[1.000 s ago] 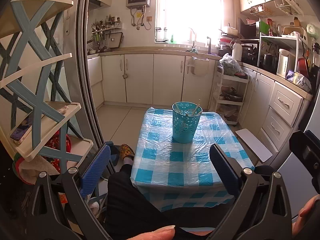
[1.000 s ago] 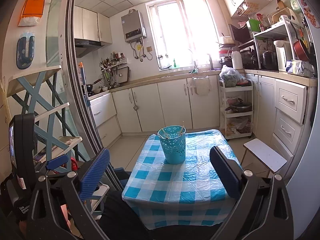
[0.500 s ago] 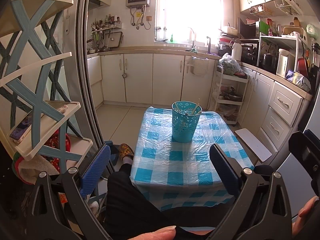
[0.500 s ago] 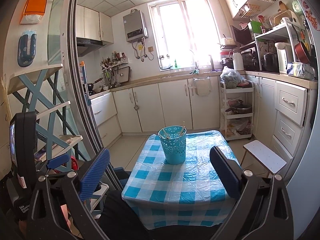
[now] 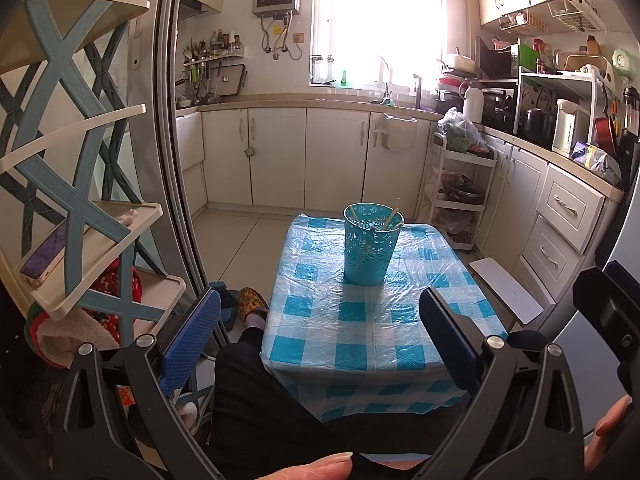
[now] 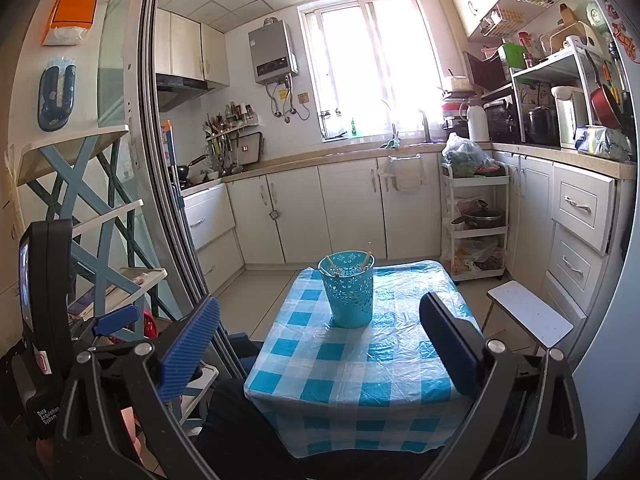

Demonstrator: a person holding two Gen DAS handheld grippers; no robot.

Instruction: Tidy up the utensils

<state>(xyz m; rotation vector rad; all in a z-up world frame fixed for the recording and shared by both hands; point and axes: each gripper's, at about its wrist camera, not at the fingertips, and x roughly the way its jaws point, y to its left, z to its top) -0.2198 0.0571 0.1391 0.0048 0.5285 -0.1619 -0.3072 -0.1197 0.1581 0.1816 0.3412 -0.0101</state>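
A teal perforated utensil cup (image 5: 372, 246) stands upright on the far half of a small table with a blue-and-white checked cover (image 5: 360, 320); it also shows in the right wrist view (image 6: 349, 290). Thin wooden chopsticks (image 5: 391, 213) lean inside it, also seen in the right wrist view (image 6: 366, 256). My left gripper (image 5: 320, 334) is open and empty, held back from the table's near edge. My right gripper (image 6: 320, 334) is open and empty, also near the front edge.
A blue-and-cream shelf rack (image 5: 80, 216) and a sliding door frame (image 5: 176, 184) stand at the left. A white stool (image 6: 528, 312) and a white cart (image 6: 476, 220) are at the right. The person's dark-clothed legs (image 5: 264, 408) lie below the table's front.
Both views have drifted slightly; the cup sits a touch higher in the left wrist view. Both grippers stay open and empty.
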